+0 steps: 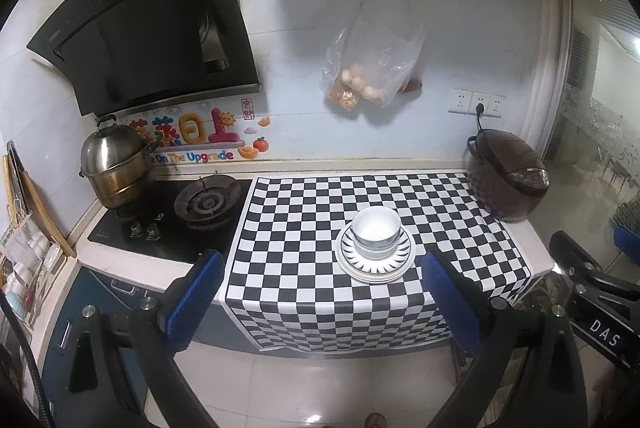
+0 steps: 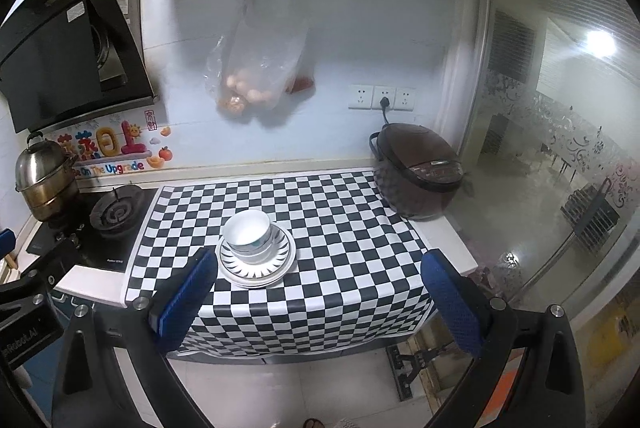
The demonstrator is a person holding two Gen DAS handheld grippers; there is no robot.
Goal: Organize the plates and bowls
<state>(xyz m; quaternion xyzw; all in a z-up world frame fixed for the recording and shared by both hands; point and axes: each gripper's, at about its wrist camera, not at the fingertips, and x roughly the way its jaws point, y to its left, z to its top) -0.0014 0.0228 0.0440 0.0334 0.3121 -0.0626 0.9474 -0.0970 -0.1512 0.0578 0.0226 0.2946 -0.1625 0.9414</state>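
White bowls (image 1: 376,232) (image 2: 249,236) sit nested in a stack on stacked plates (image 1: 352,266) (image 2: 280,266), the top plate rimmed with black rays. The stack stands on a black-and-white checkered cloth (image 1: 304,228) (image 2: 340,228) over the counter. My left gripper (image 1: 320,282) hovers in front of the counter edge, open and empty, blue pads wide apart. My right gripper (image 2: 320,282) is likewise open and empty, back from the counter, with the stack just beyond its left pad. The right gripper's body (image 1: 592,292) shows at the left wrist view's right edge.
A brown rice cooker (image 1: 506,179) (image 2: 418,169) stands at the cloth's back right, plugged into the wall. A gas hob (image 1: 206,201) (image 2: 114,211) and a steel steamer pot (image 1: 114,167) (image 2: 44,183) lie left. A plastic bag of eggs (image 1: 368,67) (image 2: 256,71) hangs on the wall.
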